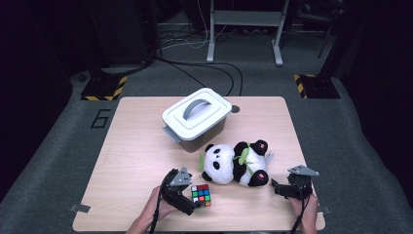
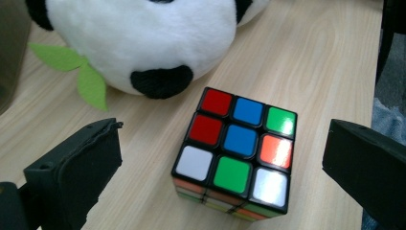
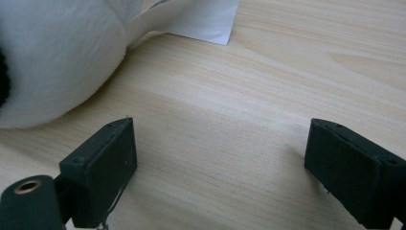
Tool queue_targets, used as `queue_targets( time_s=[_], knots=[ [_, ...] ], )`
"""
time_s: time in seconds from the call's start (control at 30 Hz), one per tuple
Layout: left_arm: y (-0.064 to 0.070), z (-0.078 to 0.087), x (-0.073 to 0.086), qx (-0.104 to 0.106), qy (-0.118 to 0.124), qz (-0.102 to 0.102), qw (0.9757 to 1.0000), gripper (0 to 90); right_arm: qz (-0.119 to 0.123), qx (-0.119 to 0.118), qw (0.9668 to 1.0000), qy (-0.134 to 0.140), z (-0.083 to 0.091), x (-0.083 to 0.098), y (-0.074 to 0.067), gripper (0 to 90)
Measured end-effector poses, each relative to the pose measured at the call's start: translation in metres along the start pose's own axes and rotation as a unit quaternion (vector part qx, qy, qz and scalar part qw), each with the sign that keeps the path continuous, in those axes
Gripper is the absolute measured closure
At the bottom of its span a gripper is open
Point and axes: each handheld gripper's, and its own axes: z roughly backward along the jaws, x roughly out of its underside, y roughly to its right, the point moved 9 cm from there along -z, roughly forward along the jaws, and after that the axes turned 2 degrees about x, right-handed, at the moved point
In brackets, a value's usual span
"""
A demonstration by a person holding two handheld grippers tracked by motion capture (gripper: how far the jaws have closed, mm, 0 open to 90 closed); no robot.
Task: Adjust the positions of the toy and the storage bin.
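- A light wooden table (image 1: 131,161) with rounded corners fills the middle of the high view, on a grey floor.
- A grey storage box with a white lid (image 1: 197,118) and a grey handle sits near the far middle of the table, turned at an angle to the table's edges.
- A black-and-white plush panda (image 1: 234,163) lies on its back just in front of the box, its long axis running across the table, head toward the left and feet toward the right; a green felt leaf (image 2: 79,76) sticks out beside its head.
- The left gripper (image 1: 195,204), held in a person's hand at the near edge, points to the right along the table; its jaws stand wide apart and press on nothing.
- The right gripper (image 1: 273,186) rests at the near right, pointing left toward the panda's feet; its jaws are also spread wide, with bare wood between them.
- A colour-puzzle cube (image 2: 237,155) stands flat on the table near the front edge, just in front of the panda's head.
- The cube has no long axis; in the left gripper view it sits slightly turned, one corner toward the camera.
- The cube lies between the left gripper's two jaws, clear gaps on both sides, and well apart from the right gripper.
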Motion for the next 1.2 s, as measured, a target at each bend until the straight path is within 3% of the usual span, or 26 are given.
queue_targets(
  time_s=[0.3, 0.47, 0.67, 0.77, 1.2],
  knots=[
    [0.003, -0.015, 0.009, 0.007, -0.015, -0.008, 0.9998, 0.6, 0.0, 0.0, 1.0, 0.001, 0.0, 0.0, 0.0, 9.9],
    [0.002, -0.019, 0.014, 0.006, -0.015, -0.01, 0.9998, 14.3, 0.0, 0.0, 1.0, 0.0, 0.0, 0.0, 0.0, 9.9],
    [0.004, -0.025, 0.018, 0.005, -0.022, -0.014, 0.9996, 21.2, 0.0, 0.0, 1.0, 0.0, 0.0, 0.0, 0.0, 9.9],
    [0.006, -0.027, 0.02, -0.001, -0.025, -0.024, 0.9994, 32.6, 0.0, 0.0, 1.0, 0.0, 0.0, 0.0, 0.0, 9.9],
    [0.001, -0.014, 0.019, -0.018, -0.006, -0.01, 0.9998, 34.2, 0.0, 0.0, 1.0, 0.0, 0.0, 0.0, 0.0, 10.0]
  ],
)
